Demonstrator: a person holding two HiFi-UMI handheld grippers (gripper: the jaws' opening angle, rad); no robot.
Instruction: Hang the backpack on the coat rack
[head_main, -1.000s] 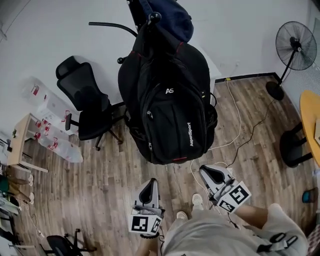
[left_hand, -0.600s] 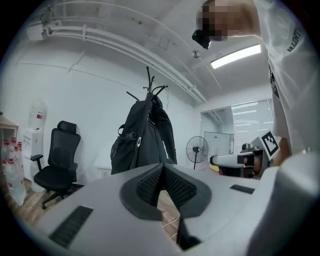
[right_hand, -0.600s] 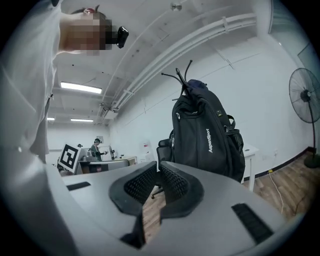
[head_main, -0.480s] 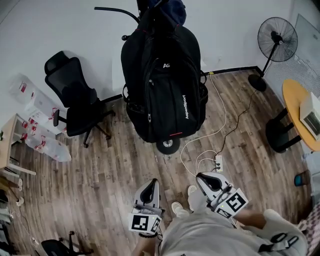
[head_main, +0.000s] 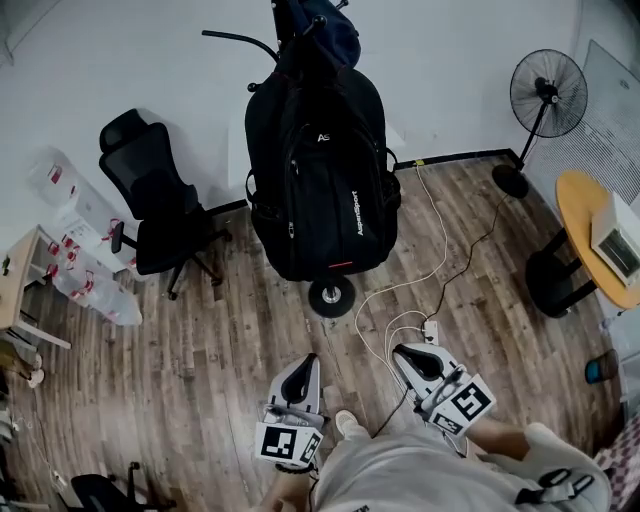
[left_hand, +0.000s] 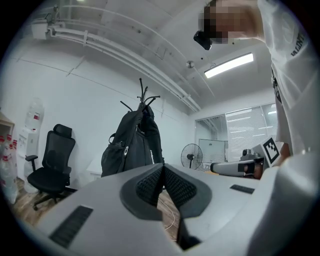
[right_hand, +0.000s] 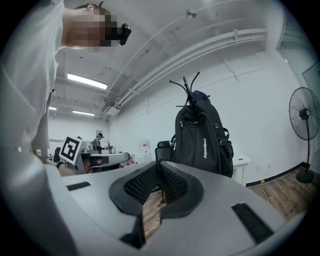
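Backpack (head_main: 320, 180), black and bulky, hangs from the top of the coat rack (head_main: 243, 41) at the far middle of the room, against the white wall, with its bottom clear of the wooden floor (head_main: 210, 340); a dark blue item (head_main: 338, 32) sits on the hooks above it. The left hand-held gripper (head_main: 302, 366) and the right hand-held gripper (head_main: 414, 356) are held near the person's body, well apart from the bag, each with its jaws pressed together on nothing. Judged from this, the hanging step looks done and the person stands back from it. No further grasp seems called for. At most the next move would be a check that the strap sits firmly on its hook, which would mean stepping to the far side again. In that path a white cable (head_main: 440, 250) loops across the floor to a power strip (head_main: 430, 328) just beyond the right gripper, something to step over. A black office chair (head_main: 160, 205) stands to the left of the rack, clear plastic bottles (head_main: 95, 290) lie further left, and a standing fan (head_main: 545, 95) and a round yellow surface (head_main: 585, 240) are at the right.
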